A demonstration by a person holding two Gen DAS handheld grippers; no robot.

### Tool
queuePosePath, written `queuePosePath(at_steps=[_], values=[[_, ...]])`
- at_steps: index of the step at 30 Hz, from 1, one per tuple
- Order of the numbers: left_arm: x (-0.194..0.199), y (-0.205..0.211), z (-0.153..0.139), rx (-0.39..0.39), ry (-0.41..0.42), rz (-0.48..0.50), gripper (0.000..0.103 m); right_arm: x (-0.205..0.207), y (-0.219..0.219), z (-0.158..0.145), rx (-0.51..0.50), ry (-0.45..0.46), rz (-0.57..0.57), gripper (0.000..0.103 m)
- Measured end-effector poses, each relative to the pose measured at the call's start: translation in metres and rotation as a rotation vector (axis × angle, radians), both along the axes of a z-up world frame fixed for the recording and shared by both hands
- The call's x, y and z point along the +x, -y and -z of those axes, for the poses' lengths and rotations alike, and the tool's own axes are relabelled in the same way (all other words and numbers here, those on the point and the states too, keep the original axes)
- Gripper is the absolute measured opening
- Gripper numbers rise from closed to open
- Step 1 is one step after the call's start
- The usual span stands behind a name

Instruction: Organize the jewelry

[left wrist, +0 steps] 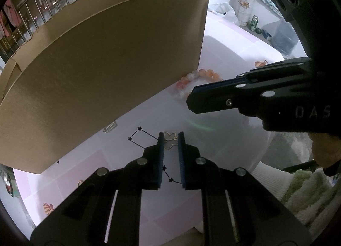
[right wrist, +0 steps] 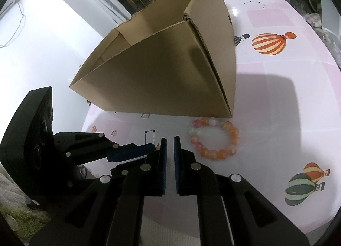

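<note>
Left wrist view: the left gripper (left wrist: 171, 139) has its jaws nearly closed around a gold clover-shaped piece (left wrist: 169, 141) on the table (left wrist: 223, 139), just in front of the cardboard box (left wrist: 102, 64); whether the pads press it I cannot tell. The right gripper (right wrist: 169, 139) is closed on nothing, beside the bead bracelet (right wrist: 214, 137) near the box corner. I judge the next move: lift the piece gently into the box.

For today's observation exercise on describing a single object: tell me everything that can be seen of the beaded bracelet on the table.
The beaded bracelet is a closed ring of round, glossy beads, mostly orange and pink with a few milky white ones, stone or glass by the look. It lies flat on the pink balloon-print tablecloth, just in front of the cardboard box near its corner; whether it touches the box cannot be told. No claw touches it. In the left wrist view the right claw hides part of it.
</note>
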State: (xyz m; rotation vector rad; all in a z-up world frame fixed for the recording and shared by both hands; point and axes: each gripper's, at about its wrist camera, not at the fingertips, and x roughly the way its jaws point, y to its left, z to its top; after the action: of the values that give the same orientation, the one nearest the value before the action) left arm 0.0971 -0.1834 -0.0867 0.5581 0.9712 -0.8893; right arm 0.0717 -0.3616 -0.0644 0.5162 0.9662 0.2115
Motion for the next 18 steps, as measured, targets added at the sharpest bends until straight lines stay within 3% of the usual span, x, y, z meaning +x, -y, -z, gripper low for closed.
queuePosePath(at_steps=[3, 5, 12, 14, 16, 18], values=[[0.001, -0.004, -0.002, 0.0, 0.002, -0.001, 0.011, 0.0, 0.001, 0.0, -0.001, 0.001, -0.001, 0.007], [0.001, -0.005, -0.003, -0.001, 0.006, 0.0, 0.0, 0.0, 0.0, -0.001, -0.001, 0.002, -0.001, 0.007], [0.0, -0.008, -0.009, -0.026, 0.016, -0.011, 0.0, 0.0, 0.001, -0.002, -0.004, 0.006, -0.003, 0.007], [-0.002, -0.008, -0.011, -0.035, 0.043, 0.002, 0.005, 0.0, 0.001, -0.002, -0.003, 0.005, -0.003, 0.007], [-0.003, -0.009, -0.01, -0.029, 0.067, 0.014, 0.021, 0.0, 0.001, -0.002, -0.004, 0.005, -0.003, 0.007], [-0.003, -0.009, -0.007, -0.022, 0.087, 0.041, 0.022, 0.0, 0.001, -0.003, -0.002, 0.005, -0.002, 0.007]])
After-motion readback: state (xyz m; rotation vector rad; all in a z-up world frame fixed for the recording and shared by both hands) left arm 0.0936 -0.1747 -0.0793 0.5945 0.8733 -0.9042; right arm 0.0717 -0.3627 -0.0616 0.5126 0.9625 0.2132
